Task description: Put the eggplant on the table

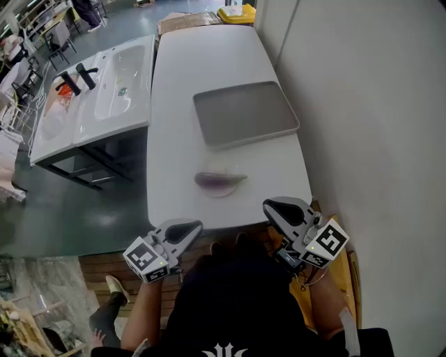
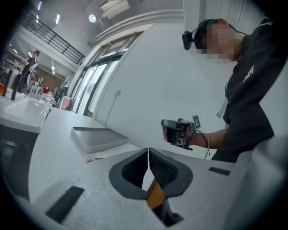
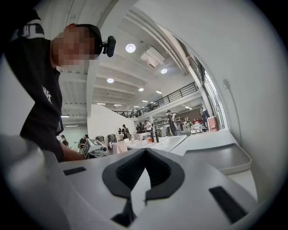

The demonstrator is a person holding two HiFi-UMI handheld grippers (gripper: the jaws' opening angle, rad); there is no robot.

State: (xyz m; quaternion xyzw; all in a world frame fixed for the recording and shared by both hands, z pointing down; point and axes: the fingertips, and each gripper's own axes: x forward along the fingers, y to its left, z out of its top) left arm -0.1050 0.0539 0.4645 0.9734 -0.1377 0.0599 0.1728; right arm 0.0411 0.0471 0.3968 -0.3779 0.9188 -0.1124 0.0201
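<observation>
A purple eggplant [image 1: 220, 180] lies on a small white plate [image 1: 221, 190] near the front edge of the long white table [image 1: 209, 70]. Both grippers hang in front of that edge, close to the person's body. My left gripper [image 1: 189, 226] is shut and empty, at the lower left. Its own view looks across the table with its jaws [image 2: 148, 150] pressed together, and the plate [image 2: 96, 158] peeks out just beyond them. My right gripper [image 1: 268, 207] is also shut and empty, at the lower right, and its jaws [image 3: 145, 151] meet with nothing between them.
A grey metal tray [image 1: 244, 113] lies empty on the table behind the eggplant, against the white wall [image 1: 362, 104]. A white double sink [image 1: 97, 90] with black taps stands left of the table. Yellow bins [image 1: 235, 12] sit past the far end.
</observation>
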